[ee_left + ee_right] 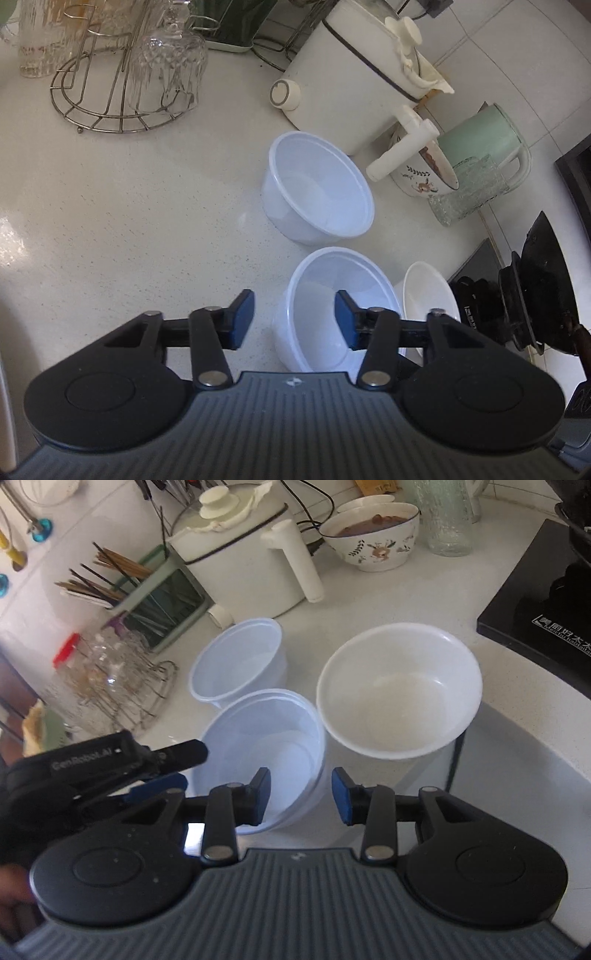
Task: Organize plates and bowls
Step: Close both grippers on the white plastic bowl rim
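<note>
- Right at the front of the counter (369, 602), the near translucent plastic bowl (264, 760) sits upright, and from the doubled rim lines in the right wrist view I'd guess it's already two bowls nested, though I can't be sure.
- Behind it and just about touching is a second translucent plastic bowl (238, 661), also upright. A white ceramic bowl (399, 692) sits just beside the near one on its right, close to the counter edge. My read: the three are bunched together so they can be stacked into one pile.
- The left gripper (294, 320) hangs over the near bowl with its jaws wide apart and nothing held. Its right blue pad (345, 319) is over the bowl's inside and the left pad is outside, so the near-left wall falls in the gap. Looks lined up for a rim pinch, but not closed.
- The right gripper (301, 794) is also spread and empty, with the near bowl's right rim roughly between its pads; the ceramic bowl is ahead and to the right.
- Further out: a white cooker pot (351, 74) with a stick handle, a floral bowl (373, 535) with brown food, a glass-drying wire rack (110, 99), a chopstick holder (159, 594), a mint kettle (487, 140) and a black induction hob (535, 602). All crowded, so lifting needs care.
</note>
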A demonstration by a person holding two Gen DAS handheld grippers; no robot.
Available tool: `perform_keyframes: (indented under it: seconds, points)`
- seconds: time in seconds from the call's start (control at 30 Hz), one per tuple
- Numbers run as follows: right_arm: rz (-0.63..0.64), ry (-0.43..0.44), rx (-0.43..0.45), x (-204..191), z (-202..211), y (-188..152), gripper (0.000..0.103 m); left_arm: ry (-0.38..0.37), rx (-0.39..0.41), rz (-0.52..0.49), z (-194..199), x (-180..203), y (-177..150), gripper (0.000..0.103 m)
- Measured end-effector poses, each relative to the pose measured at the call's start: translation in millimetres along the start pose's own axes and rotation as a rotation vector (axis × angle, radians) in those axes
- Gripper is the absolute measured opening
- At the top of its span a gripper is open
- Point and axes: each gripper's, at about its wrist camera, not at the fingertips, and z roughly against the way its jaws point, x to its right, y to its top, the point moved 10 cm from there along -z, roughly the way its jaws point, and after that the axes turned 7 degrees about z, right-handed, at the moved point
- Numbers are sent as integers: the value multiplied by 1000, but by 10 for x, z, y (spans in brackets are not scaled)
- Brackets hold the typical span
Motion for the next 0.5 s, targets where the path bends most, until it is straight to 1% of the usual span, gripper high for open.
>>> perform_keyframes:
  seconds: [0.03, 0.07, 0.1, 0.13, 0.23, 0.33, 0.5]
  points:
    - [-6, 11, -8, 13, -26, -6, 28, -5, -1, -1, -15, 8, -5, 43]
    - [-4, 20, -14, 18, -48, -7, 26, -14, -5, -2, -28, 19, -10, 38]
    - [4, 20, -15, 21, -72, -1, 21, -23, -13, 1, -44, 27, -17, 30]
    - [14, 22, -15, 21, -84, 2, 19, -26, -14, 6, -48, 32, -20, 28]
    - [14, 28, -9, 30, -90, 9, 18, -18, -8, -6, -56, 38, -26, 27]
    - [13, 34, -14, 30, -86, 3, 18, -20, -9, 6, -27, 27, -36, 27]
    - [40, 65, -37, -67, -74, 13, 18, -1, -4, 28, 108, -67, -22, 27]
